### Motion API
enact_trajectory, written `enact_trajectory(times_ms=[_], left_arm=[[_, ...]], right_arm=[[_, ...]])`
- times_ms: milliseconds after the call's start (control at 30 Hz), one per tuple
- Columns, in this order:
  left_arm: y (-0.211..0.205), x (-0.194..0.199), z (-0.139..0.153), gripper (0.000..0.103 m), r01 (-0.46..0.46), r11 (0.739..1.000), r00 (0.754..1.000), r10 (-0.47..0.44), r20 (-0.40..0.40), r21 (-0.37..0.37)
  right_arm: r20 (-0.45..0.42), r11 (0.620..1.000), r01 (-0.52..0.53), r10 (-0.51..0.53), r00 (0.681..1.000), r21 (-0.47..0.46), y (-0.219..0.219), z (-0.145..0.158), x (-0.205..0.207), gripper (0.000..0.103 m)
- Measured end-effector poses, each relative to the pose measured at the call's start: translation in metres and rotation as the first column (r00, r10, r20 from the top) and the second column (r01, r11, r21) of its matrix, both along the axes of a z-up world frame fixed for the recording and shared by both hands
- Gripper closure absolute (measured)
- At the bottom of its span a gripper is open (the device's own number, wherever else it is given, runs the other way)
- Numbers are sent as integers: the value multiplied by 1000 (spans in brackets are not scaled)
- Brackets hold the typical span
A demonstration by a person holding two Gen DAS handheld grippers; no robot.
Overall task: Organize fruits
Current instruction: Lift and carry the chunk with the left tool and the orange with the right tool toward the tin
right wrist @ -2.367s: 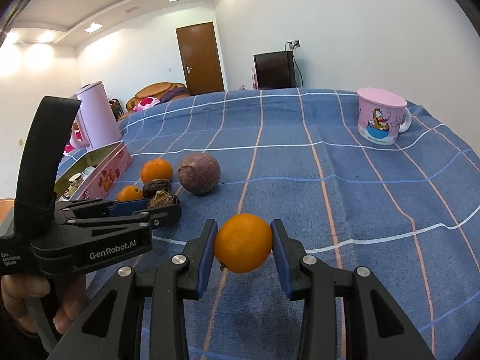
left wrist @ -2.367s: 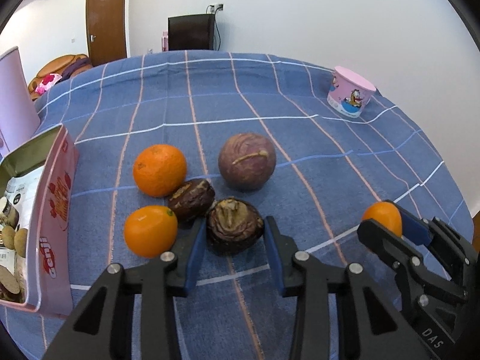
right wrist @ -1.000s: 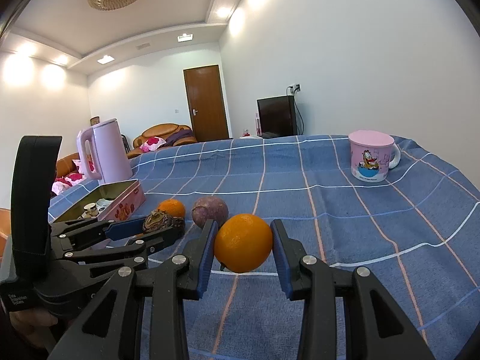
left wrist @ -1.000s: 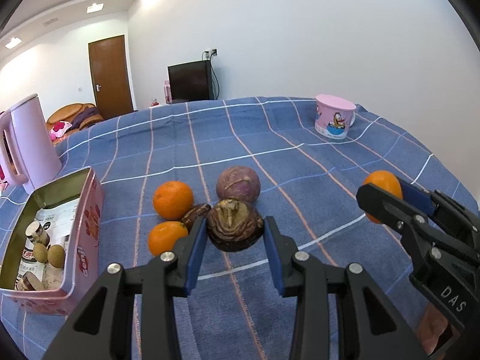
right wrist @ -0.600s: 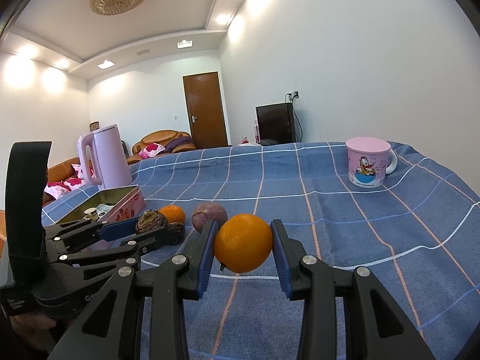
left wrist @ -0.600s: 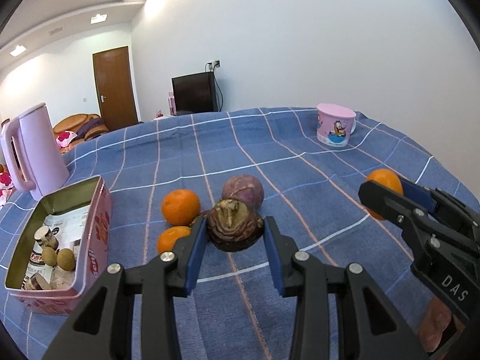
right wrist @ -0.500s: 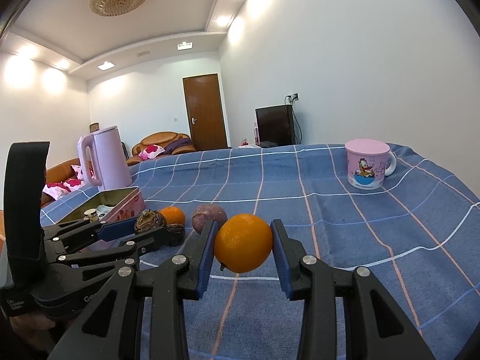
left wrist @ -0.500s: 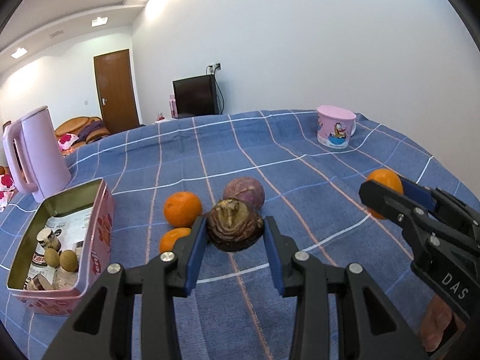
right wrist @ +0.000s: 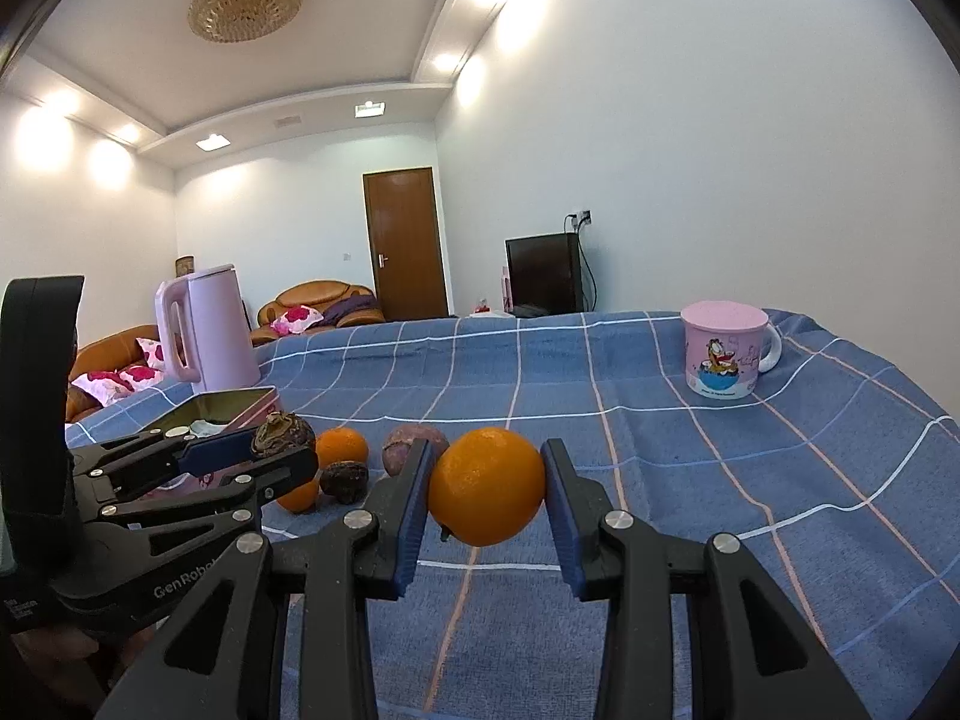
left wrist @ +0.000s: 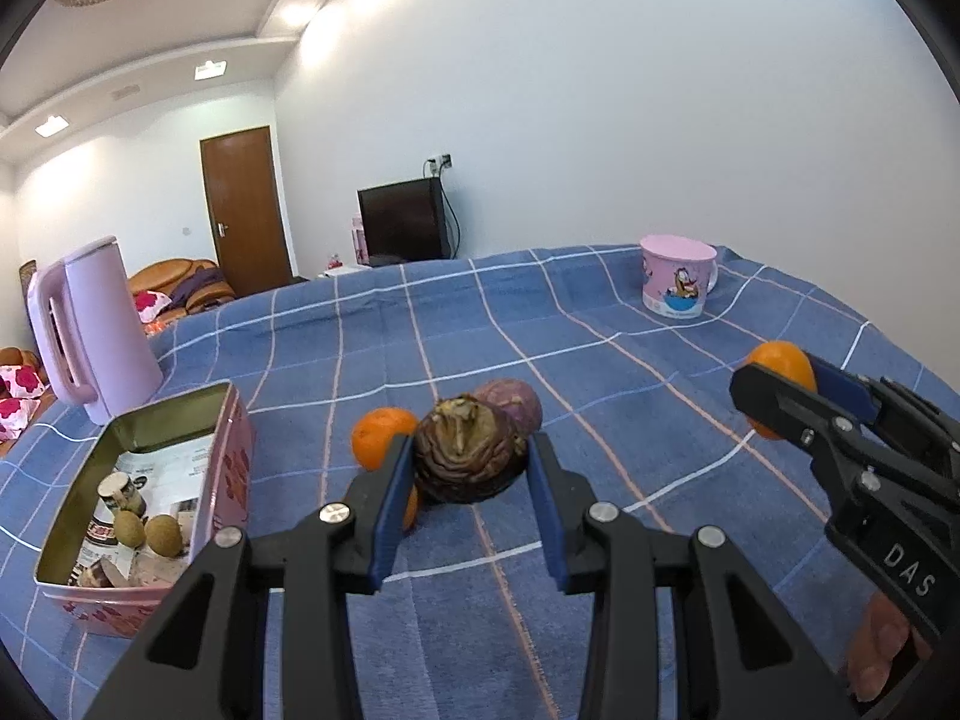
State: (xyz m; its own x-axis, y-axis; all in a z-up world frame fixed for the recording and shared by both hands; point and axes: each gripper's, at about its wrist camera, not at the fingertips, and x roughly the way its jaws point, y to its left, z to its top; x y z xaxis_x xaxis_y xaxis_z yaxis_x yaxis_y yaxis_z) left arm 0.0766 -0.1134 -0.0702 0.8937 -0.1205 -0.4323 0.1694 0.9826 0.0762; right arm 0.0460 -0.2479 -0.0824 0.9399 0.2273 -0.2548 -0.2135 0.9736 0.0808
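Up off the blue checked tablecloth [left wrist: 600,312], the left gripper [left wrist: 471,474] is clamped on a dark, wrinkled passion fruit [left wrist: 468,459], its blue pads [left wrist: 393,504] pressed to either side of the fruit. To its right the right gripper [right wrist: 486,504] is clamped on an orange [right wrist: 486,495], held likewise above the cloth; in the left wrist view that fruit shows at the right edge, pinched in the black jaws. On the cloth beyond the left gripper lie a purple passion fruit [left wrist: 513,408], a mandarin [left wrist: 381,435], a second mandarin [right wrist: 298,495] mostly hidden behind the left pad, and a small dark shrivelled passion fruit [right wrist: 344,480] seen from the right wrist camera; whether these touch one another is hard to tell from this low angle. At the near left stands an open pink tin [left wrist: 231,462] holding small brown round fruits [left wrist: 147,531], a little jar [left wrist: 117,495] and papers. Just beyond the tin is a pink electric kettle [left wrist: 99,330]. Far to the right, well apart from the fruit, a pink cartoon mug [left wrist: 678,282] stands upright
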Motion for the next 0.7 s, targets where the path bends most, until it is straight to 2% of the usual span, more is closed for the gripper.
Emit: enact_trajectory(times_ms=[700], left_arm=[[4,-13,14,63,-35,999,993,32,113,24]], right_arm=[[84,1000,6,-4,996,-22,8,10,-11,65]])
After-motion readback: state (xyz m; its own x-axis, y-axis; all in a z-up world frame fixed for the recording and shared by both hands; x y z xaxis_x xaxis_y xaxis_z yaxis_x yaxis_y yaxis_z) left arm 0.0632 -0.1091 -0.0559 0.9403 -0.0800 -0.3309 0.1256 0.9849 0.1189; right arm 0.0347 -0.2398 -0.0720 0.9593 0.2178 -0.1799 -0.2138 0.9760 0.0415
